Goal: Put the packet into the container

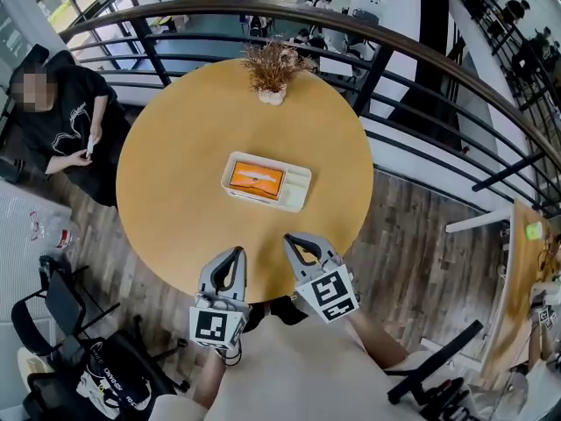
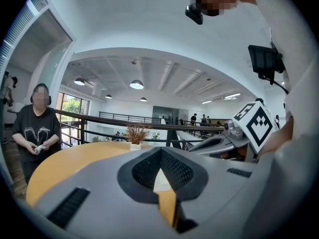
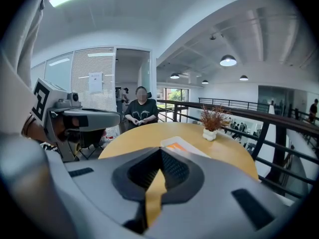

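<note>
Packet (image 1: 256,179) is lying flat inside the white container (image 1: 299,185), ahead of both tongs, mid-worktop (image 1: 171,174); so it is looking already placed. I am judging it light, thin and pliable, its film probably slippery; a short edge is looking like the best hold, pinched lightly. Left tongs (image 1: 234,254) are sitting closed, nothing between the pads; right tongs (image 1: 293,240) likewise closed and empty; both are hovering over the near worktop edge, well short of the container.
</note>
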`<act>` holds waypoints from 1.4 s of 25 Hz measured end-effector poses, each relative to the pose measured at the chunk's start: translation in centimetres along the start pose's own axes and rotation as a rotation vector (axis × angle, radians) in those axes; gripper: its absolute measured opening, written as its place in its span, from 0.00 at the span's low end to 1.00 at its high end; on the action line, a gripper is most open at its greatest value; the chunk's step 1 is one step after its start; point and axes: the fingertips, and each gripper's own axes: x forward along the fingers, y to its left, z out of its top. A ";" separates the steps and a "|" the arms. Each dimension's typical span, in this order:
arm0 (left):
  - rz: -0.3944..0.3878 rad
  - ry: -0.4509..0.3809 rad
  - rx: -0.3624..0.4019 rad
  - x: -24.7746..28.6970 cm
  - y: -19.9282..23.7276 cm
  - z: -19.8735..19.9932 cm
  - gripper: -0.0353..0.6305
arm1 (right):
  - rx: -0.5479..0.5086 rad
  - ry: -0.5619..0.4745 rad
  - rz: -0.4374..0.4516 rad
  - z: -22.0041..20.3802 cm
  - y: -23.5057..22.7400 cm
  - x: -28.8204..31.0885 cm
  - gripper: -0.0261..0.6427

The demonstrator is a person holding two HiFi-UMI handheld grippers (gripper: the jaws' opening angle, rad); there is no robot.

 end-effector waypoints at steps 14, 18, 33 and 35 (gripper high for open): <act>-0.041 0.061 0.011 -1.1 -1.5 -2.4 0.06 | 0.156 -0.017 -0.065 -3.4 1.5 -2.6 0.05; -0.060 0.051 0.010 -3.5 -1.5 -2.6 0.06 | 0.166 -0.022 -0.072 -3.7 4.8 -3.6 0.05; -0.076 0.000 0.028 -13.4 -1.5 -3.6 0.06 | 0.158 -0.068 -0.167 -4.6 15.0 -8.5 0.05; -0.066 -0.004 0.026 -14.5 -1.4 -3.9 0.06 | 0.149 -0.073 -0.195 -4.9 15.1 -9.3 0.05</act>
